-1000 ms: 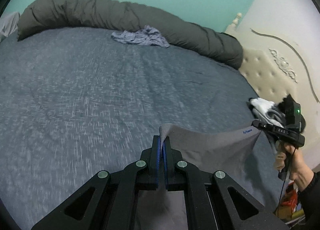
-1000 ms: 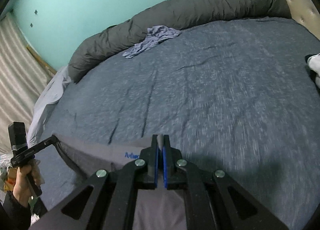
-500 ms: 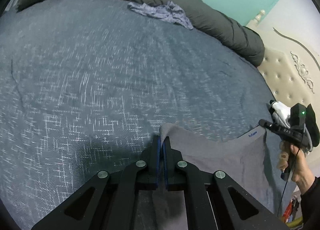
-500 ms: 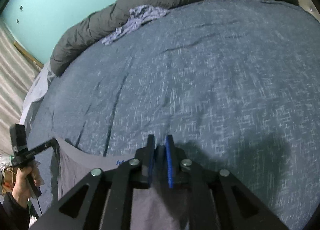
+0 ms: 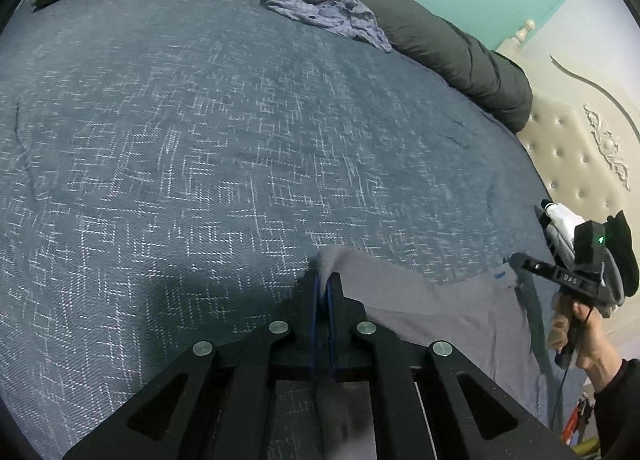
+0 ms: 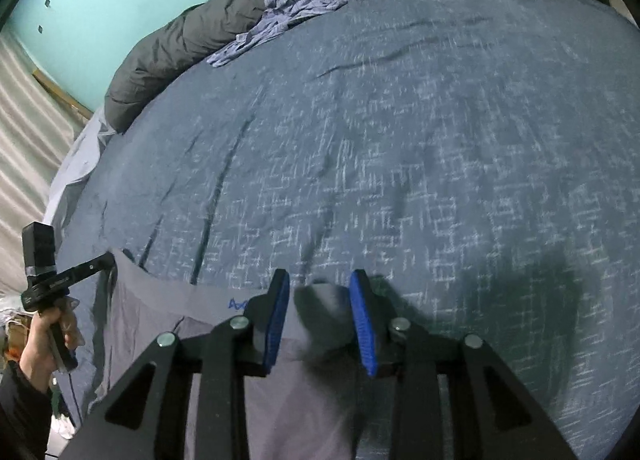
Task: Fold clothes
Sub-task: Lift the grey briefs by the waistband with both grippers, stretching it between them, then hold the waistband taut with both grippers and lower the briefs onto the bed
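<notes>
2 tools (image 5: 323, 284) (image 6: 320, 300) over grey garment (image 6: 168, 320), crumpled blue cloth (image 5: 332, 18) by duvet (image 5: 440, 40)

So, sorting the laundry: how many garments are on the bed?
2: a grey garment at the near edge, between the grippers, and a crumpled blue one by the rolled duvet. White items by the headboard are unclear.

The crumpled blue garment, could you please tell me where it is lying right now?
The crumpled blue garment lies at the bed's far edge, against the rolled dark grey duvet, upper centre in both wrist views.
</notes>
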The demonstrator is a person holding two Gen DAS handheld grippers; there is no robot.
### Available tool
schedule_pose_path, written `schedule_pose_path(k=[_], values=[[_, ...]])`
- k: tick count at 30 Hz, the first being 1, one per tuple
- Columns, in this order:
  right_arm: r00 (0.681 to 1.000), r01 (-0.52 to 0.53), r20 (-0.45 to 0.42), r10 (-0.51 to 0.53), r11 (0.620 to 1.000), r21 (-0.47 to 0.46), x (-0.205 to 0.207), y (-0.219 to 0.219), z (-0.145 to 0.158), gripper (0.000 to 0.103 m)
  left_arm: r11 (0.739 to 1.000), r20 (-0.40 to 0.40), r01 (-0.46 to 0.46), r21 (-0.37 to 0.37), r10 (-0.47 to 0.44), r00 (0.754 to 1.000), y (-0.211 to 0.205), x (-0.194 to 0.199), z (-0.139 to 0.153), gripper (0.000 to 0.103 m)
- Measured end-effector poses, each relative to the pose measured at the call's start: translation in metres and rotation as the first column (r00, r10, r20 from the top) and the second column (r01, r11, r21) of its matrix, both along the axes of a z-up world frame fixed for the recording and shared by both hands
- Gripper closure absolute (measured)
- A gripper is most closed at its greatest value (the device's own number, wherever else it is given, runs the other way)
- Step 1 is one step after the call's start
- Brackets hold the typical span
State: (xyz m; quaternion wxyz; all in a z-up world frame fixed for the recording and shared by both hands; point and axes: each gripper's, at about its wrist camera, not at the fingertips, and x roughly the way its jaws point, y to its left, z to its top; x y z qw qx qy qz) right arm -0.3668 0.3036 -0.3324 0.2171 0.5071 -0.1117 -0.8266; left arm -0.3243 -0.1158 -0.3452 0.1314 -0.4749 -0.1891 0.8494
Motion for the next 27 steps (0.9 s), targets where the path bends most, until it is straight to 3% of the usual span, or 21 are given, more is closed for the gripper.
schedule_pose_path(k=[4,9,11,13,14,15,16,21,27], values=[[1.000,-0.002,0.003,0.002,1.000,-0.016,-0.001,0.001,-0.002,0.072,0.998,-0.001,-0.029,0.055,0.029,1.000,-0.009,-0.001,0.003,0.071],[1.000,-0.011,0.002,0.011,1.000,-0.004,-0.001,-0.002,-0.002,0.072,0.997,0.019,-0.030,0.071,0.029,0.999,-0.007,-0.007,0.000,0.070],[1.000,-0.010,0.000,0.010,1.000,0.000,-0.001,-0.003,-0.003,0.078,0.997,0.039,-0.031,0.066,0.029,0.999,-0.007,-0.010,-0.005,0.070],[1.000,-0.015,-0.002,0.015,1.000,0.006,0.000,-0.003,-0.003,0.085,0.995,0.054,-0.044,0.088,0.039,0.998,-0.007,-0.011,-0.011,0.071],[1.000,-0.020,-0.009,0.020,1.000,0.014,0.001,-0.004,-0.003,0.093,0.996,0.051,-0.042,0.084,0.038,0.998,-0.006,-0.010,-0.012,0.075],[0.999,-0.026,-0.020,0.027,0.999,0.018,0.003,-0.004,-0.001,0.096,0.996,0.047,-0.040,0.079,0.036,0.998,-0.005,-0.009,-0.013,0.090],[0.999,-0.030,-0.033,0.030,0.999,0.019,0.005,-0.005,0.001,0.097,0.997,0.043,-0.034,0.069,0.032,0.999,-0.004,-0.008,-0.013,0.096],[0.993,-0.039,-0.109,0.039,0.999,0.003,0.021,-0.003,0.027,0.099,0.999,-0.016,-0.014,0.050,0.015,1.000,0.001,0.004,0.010,0.098],[0.971,-0.046,-0.238,0.038,0.999,-0.028,0.048,0.005,0.094,0.099,1.000,-0.128,0.005,0.020,-0.002,0.992,0.005,0.032,0.079,0.099]])
